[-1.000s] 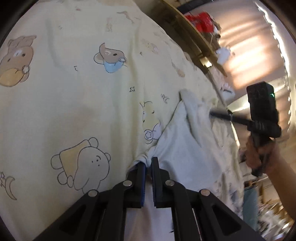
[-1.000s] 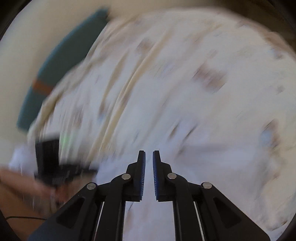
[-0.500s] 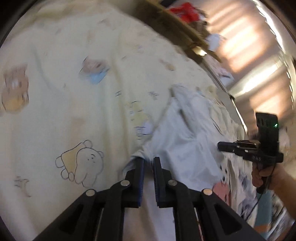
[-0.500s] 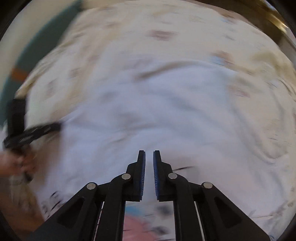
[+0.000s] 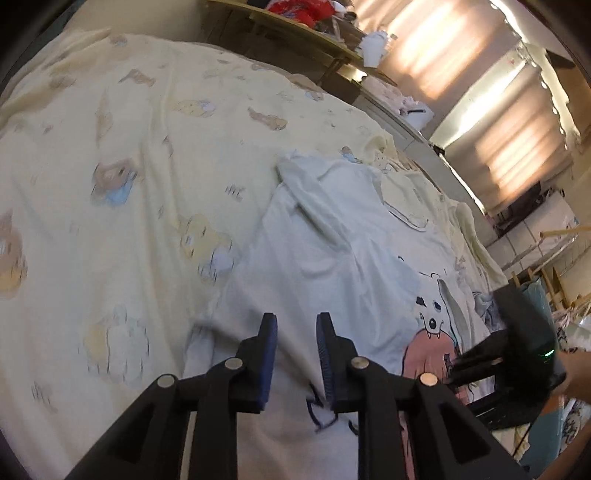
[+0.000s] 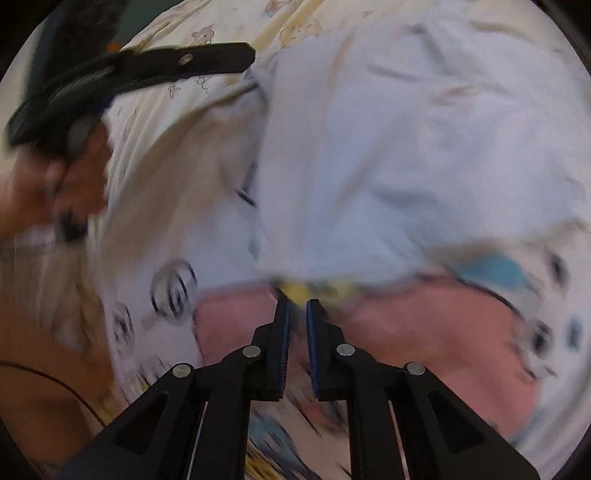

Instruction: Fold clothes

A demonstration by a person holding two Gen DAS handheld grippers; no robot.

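A white T-shirt (image 5: 332, 258) with a pink cartoon print (image 5: 428, 354) lies spread on a cream bed sheet (image 5: 110, 155) patterned with bears. My left gripper (image 5: 295, 325) hovers open over the shirt's lower part, nothing between its fingers. My right gripper (image 5: 460, 365) comes in from the right, tips over the pink print. In the blurred right wrist view a turned-over flap of the shirt (image 6: 406, 147) covers part of the print (image 6: 424, 332). My right gripper (image 6: 298, 314) is shut with its tips at that flap's edge; pinched cloth does not show. The left gripper (image 6: 207, 61) crosses the top left.
A shelf with red and white items (image 5: 303, 14) runs along the far side of the bed. Bright curtains (image 5: 480, 92) hang at the right, with wooden furniture (image 5: 546, 280) below. A hand (image 6: 40, 192) holds the left gripper at the left edge.
My left gripper has let go of the shirt and opened. The shirt now lies flatter with its print showing. My right gripper has swung in over the print.
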